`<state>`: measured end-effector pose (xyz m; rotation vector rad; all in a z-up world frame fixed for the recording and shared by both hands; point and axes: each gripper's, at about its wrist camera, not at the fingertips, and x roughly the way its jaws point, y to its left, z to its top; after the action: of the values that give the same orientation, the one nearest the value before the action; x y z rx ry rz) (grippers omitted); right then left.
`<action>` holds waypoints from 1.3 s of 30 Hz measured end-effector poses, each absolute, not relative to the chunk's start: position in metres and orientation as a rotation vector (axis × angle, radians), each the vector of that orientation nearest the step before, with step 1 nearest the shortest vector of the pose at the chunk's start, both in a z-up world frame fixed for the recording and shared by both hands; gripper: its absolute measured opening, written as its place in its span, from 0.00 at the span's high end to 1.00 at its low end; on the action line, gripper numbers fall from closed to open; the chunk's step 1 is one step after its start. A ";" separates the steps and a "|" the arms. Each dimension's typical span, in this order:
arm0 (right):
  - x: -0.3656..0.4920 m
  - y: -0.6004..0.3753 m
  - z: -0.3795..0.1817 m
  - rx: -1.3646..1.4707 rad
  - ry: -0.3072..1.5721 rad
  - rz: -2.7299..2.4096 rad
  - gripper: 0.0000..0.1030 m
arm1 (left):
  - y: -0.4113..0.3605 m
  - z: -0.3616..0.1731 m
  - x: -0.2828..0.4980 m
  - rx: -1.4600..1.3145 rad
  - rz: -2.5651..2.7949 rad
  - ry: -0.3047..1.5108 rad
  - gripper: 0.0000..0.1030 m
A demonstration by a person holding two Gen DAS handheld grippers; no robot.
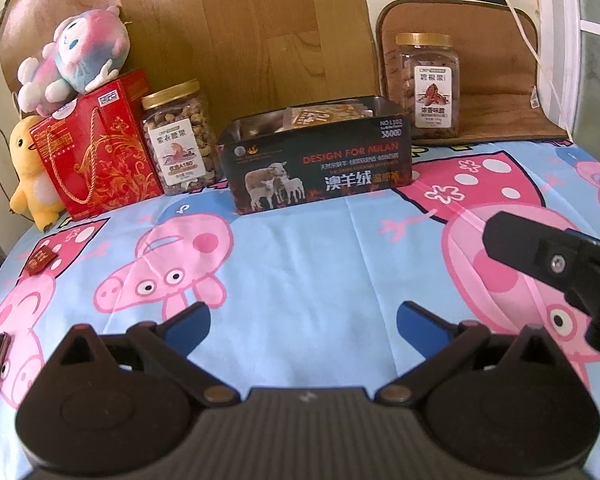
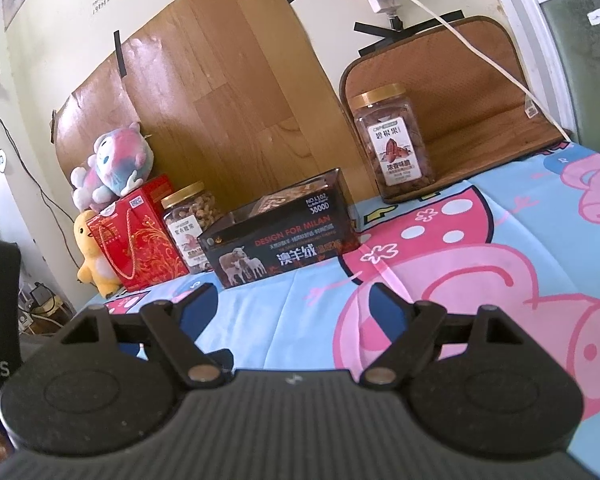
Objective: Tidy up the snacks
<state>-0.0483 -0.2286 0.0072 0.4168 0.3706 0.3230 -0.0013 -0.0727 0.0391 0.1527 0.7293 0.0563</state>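
Snack packets [image 1: 320,114] are being held in the open black tin [image 1: 320,168], which is sitting at the back centre of the cartoon-print cloth [image 1: 300,264]; how full the tin is cannot be told, since only the tops of a few packets are being shown above its rim. One small red packet [image 1: 40,260] is being left loose on the cloth near the front left edge, well apart from the tin, so the sorting is being judged as mostly done but not finished. A nut jar [image 1: 180,140] is being kept just beside the tin on its left, next to a red gift box [image 1: 96,148] with plush toys on and beside it; a second jar [image 1: 428,84] is standing on a brown mat [image 1: 500,92] behind the tin's right end. Whether the jars are meant to be moved cannot be told. The left gripper [image 1: 302,316] is being held wide apart and empty, low over the cloth in front of the tin. The right gripper [image 2: 288,300] is likewise being held apart with nothing between its fingers. The likely remaining step is being read as the red packet being picked up and dropped into the tin.
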 end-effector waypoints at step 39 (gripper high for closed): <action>-0.043 -0.218 0.002 0.395 0.410 0.339 0.16 | -0.026 0.026 0.009 0.059 0.218 0.756 0.00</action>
<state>-0.0429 -0.2179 0.0019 0.3954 0.4100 0.3388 0.0089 -0.0259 0.0256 0.0590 0.7560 0.2183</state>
